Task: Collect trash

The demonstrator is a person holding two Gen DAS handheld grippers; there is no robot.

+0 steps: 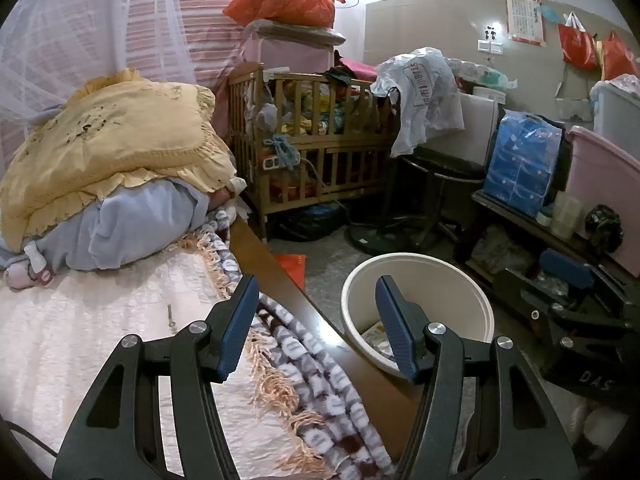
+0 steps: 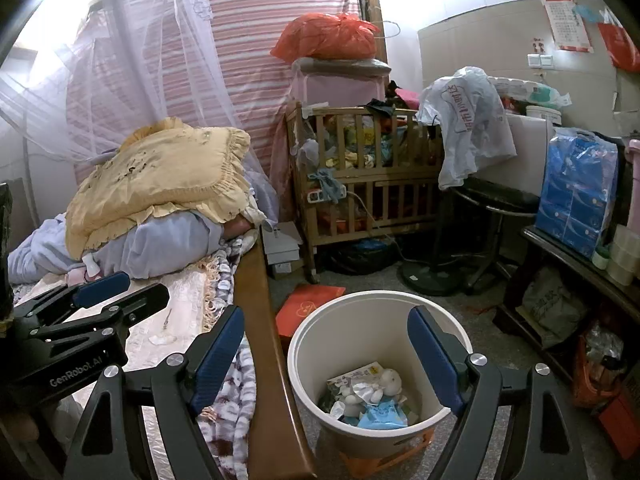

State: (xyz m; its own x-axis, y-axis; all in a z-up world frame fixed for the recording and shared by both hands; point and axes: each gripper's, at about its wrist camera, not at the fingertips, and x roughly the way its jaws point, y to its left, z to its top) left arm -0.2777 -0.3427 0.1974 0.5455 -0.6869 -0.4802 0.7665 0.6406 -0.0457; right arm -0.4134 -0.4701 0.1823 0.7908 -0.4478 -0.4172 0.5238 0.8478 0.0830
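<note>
- The left gripper (image 1: 318,328) has its blue-padded fingers (image 1: 239,325) apart with nothing between them; through the gap shows the bed's fringed, patterned blanket edge (image 1: 316,384) and wooden side rail (image 1: 304,320).
- The right gripper (image 2: 326,364) has its fingers (image 2: 218,354) spread wide and empty, hanging above the bin.
- The white trash bin (image 2: 316,336) stands on the floor just right of the bed rail; in the right wrist view most of its mouth lies between the fingers, in the left wrist view it sits behind the right-hand finger.
- Trash (image 2: 370,398) lies at the bottom of the bin: crumpled white paper, a blue wrapper and a printed packet.
- An orange crate (image 2: 384,458) shows beneath the bin.
- Left of the left gripper's fingers, on the pale bedspread (image 1: 100,340), lies a small slim object (image 1: 171,318), too small to identify.
- In the right wrist view a small crumpled white scrap (image 2: 160,338) lies on the bedspread, left of the fingers and near the other gripper.
- Beyond the fingers on the bed are a yellow frilled pillow (image 1: 108,140) atop a blue quilt (image 1: 132,224).
- Ahead of the bin, a red flat box (image 2: 308,306) lies on the floor beside the rail.
- Farther ahead stands a wooden crib (image 2: 368,168) heaped with clothes, a red bag (image 2: 326,38) stacked above it.
- To the far right, a dark shelf (image 2: 576,264) carries a blue pack of tissues (image 2: 576,192).
</note>
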